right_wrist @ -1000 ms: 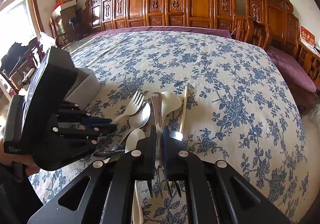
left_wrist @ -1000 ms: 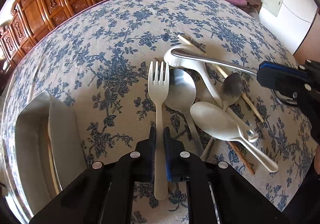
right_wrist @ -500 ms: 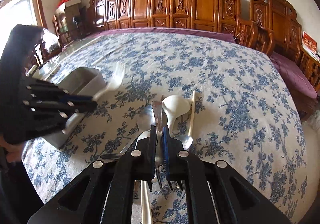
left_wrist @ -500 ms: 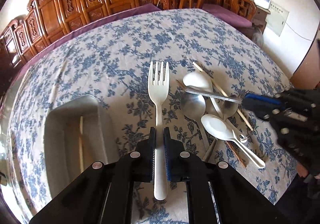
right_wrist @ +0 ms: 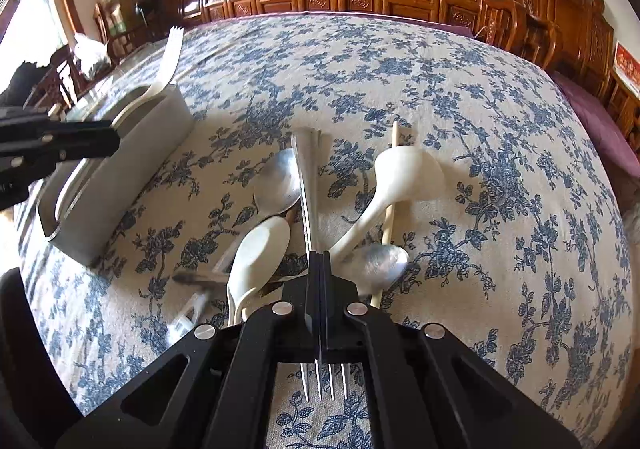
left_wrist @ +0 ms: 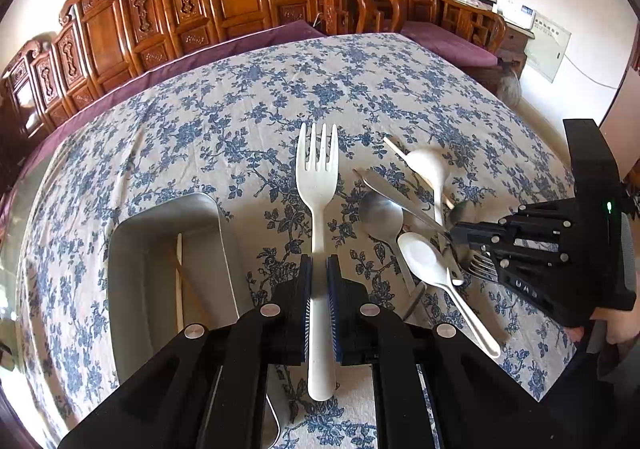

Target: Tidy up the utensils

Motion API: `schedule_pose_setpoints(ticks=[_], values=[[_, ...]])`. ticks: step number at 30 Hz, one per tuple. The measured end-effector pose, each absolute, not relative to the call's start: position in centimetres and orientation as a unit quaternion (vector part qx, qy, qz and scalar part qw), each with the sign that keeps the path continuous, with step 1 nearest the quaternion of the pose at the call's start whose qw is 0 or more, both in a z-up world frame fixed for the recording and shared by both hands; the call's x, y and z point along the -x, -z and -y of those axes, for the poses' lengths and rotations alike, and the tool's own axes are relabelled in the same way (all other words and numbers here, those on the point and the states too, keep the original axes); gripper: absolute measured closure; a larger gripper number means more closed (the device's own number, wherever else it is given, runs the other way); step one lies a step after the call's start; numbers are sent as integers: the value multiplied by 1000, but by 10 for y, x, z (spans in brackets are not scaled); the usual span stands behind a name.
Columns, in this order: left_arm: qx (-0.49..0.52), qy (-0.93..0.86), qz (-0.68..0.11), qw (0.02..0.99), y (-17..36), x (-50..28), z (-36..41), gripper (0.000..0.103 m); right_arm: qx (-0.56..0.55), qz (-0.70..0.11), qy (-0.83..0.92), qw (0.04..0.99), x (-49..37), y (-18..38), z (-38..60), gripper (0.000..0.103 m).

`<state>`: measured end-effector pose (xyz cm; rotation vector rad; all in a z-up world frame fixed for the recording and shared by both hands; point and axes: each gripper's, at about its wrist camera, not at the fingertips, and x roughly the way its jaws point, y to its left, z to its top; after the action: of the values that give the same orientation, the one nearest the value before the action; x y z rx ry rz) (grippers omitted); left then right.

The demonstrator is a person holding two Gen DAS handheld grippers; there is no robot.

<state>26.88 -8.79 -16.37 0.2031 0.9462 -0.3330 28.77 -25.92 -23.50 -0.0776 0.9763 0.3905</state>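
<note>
Nearest us, our left tool (left_wrist: 318,303) grips the white fork (left_wrist: 317,185) by its handle, now lifted clear of the pile and swung toward the grey bin (left_wrist: 168,265), which lies just left of it and already holds chopsticks. Our right tool (right_wrist: 319,301) is clamped on the metal fork (right_wrist: 310,185), tines toward us, raised above the spoons (right_wrist: 260,253) left on the bench (right_wrist: 480,89). Both forks have left the heap; we judge dropping them into the bin comes next.
</note>
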Motion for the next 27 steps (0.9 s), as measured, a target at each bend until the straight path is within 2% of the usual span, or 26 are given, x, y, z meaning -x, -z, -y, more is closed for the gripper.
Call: schedule_pose_setpoints(ticks=[13,15,17,18,24,25,27], values=[[-98,168,-450,872,159,-260,86,96,58,-459,-214,860,-314,235,243,99],[-100,168,-449,872,158,-258,86,96,58,-461,-215,859,-315,236,244,95],[-100,168,-450,872,158,-258,85,96,62,-468,-215,855,-314,238,242,81],[-99,168,-449,872,158,-257,85,96,68,-468,-216,854,-312,238,240,80],[-99,167,-449,872,157,-257,83,96,79,-484,-205,847,-317,247,237,81],[-100,167,-449,872,157,-257,83,96,87,-483,-204,847,-317,249,234,91],[-100,165,-448,873,157,-256,82,96,96,-482,-203,847,-317,249,232,94]])
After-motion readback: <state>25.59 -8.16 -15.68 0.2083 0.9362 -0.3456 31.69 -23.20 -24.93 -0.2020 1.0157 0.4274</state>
